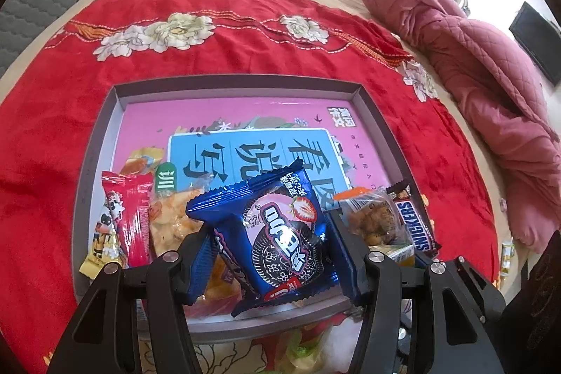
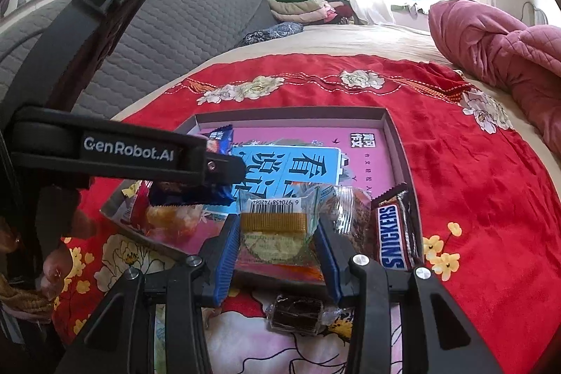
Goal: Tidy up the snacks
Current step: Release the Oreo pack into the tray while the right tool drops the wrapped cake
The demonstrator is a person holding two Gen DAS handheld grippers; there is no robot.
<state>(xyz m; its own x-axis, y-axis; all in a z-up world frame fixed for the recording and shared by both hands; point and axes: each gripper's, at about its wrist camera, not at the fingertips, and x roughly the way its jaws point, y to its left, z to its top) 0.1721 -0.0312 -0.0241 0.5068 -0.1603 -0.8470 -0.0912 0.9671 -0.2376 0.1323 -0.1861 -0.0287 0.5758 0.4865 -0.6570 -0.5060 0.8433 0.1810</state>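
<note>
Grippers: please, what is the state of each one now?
Left gripper: shut on the blue Oreo packet.
Right gripper: shut on a clear-wrapped cake packet.

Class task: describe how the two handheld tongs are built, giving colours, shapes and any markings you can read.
Both are black plastic. The left tongs and right tongs have angular linkage arms with silver pivot bolts and ribbed blue pads lining the fingers. In the right wrist view, white lettering on the left tool's side reads GenRobot.AI.

- One grey tray (image 1: pixel 117 93)
- One blue biscuit packet (image 1: pixel 280 233)
- One Snickers bar (image 2: pixel 394 233)
- One red-wrapped sweet (image 1: pixel 122 219)
- One dark wrapped sweet (image 2: pixel 298 314) outside the tray
- Two tongs: left tongs (image 1: pixel 273 255), right tongs (image 2: pixel 277 255)
</note>
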